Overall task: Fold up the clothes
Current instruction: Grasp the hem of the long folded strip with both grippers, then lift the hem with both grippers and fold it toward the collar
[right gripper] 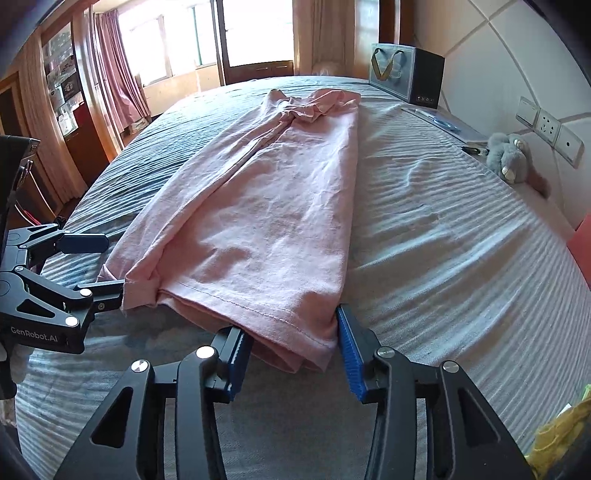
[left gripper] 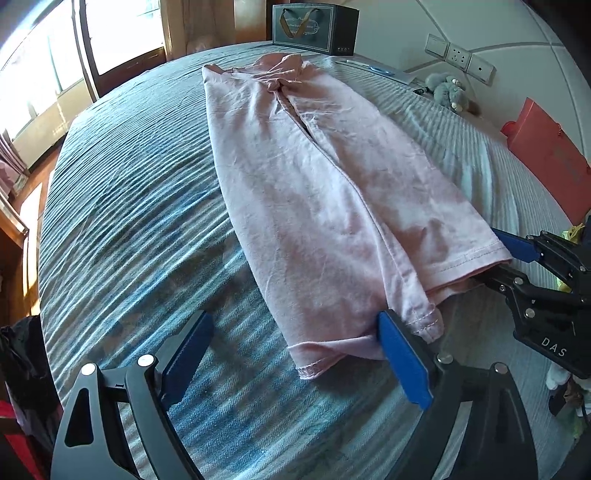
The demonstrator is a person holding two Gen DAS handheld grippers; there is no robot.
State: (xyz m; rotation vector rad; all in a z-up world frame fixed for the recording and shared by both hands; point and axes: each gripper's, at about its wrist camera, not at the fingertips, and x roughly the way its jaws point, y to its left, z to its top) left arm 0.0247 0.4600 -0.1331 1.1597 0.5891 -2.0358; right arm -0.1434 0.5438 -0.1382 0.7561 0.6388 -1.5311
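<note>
A pink garment [left gripper: 314, 177] lies lengthwise on the striped blue bed [left gripper: 129, 206], its two sides folded in to the middle; it also shows in the right wrist view [right gripper: 266, 206]. My left gripper [left gripper: 295, 343] is open at the near left hem corner, its right finger touching the cloth. It shows in the right wrist view [right gripper: 105, 262] too. My right gripper [right gripper: 291, 347] is open with its jaws on either side of the near right hem corner. It appears in the left wrist view [left gripper: 506, 258] as well.
A dark gift bag [left gripper: 314, 27] stands at the far end of the bed. A grey plush toy [right gripper: 509, 158], a pen and a flat booklet [right gripper: 443, 123] lie along the wall side. An orange bag [left gripper: 550, 155] sits at the right. Windows and curtains are beyond the bed.
</note>
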